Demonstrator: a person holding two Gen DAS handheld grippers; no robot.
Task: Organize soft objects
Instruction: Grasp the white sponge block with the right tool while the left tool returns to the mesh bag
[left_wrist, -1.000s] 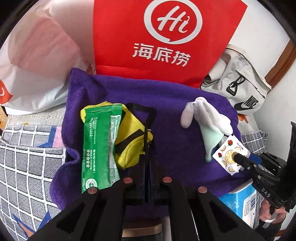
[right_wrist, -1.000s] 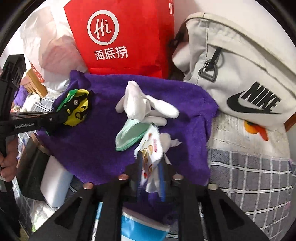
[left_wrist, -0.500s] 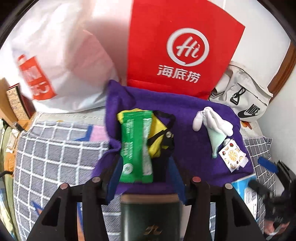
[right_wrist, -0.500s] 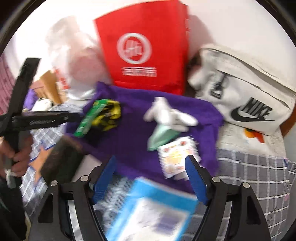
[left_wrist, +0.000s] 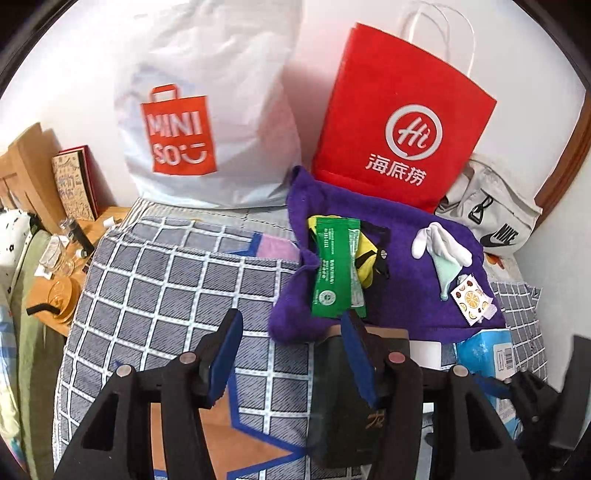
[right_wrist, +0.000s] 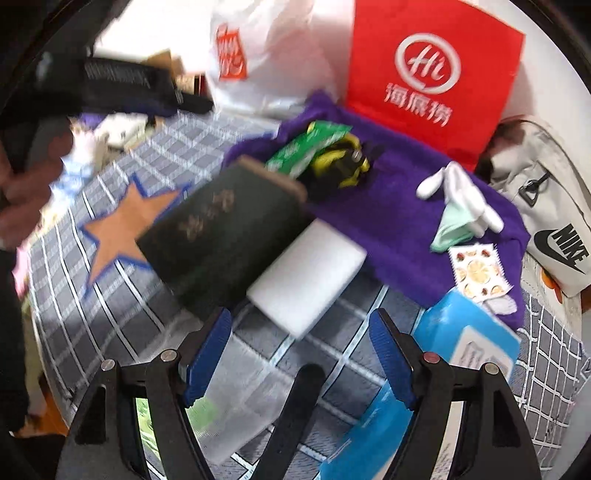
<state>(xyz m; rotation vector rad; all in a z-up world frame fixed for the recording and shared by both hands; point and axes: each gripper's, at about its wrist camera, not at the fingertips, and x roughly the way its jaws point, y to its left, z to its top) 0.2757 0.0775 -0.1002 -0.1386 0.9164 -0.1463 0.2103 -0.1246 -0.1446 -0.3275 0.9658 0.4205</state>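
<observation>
Having released items, both claws (left_wrist: 291, 354) (right_wrist: 306, 354) apart

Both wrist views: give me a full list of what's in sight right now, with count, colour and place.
Purple towel: 1, purple, spread on the checked bedding.
Green packet: 1, green, on the towel's left part, over the yellow pouch.
White glove: 1, white, right part of the towel.
Mint cloth: 1, pale green, under the glove.
Fruit-print sachet: 1, white, at the towel's right front corner.
Dark book: 1, dark green, in front of the towel.
White block: 1, beside the book.
Blue pack: 1, front right.
Red bag, white bag, grey bag: 1 each, along the wall.
Left gripper: open.
Right gripper: open.
</observation>
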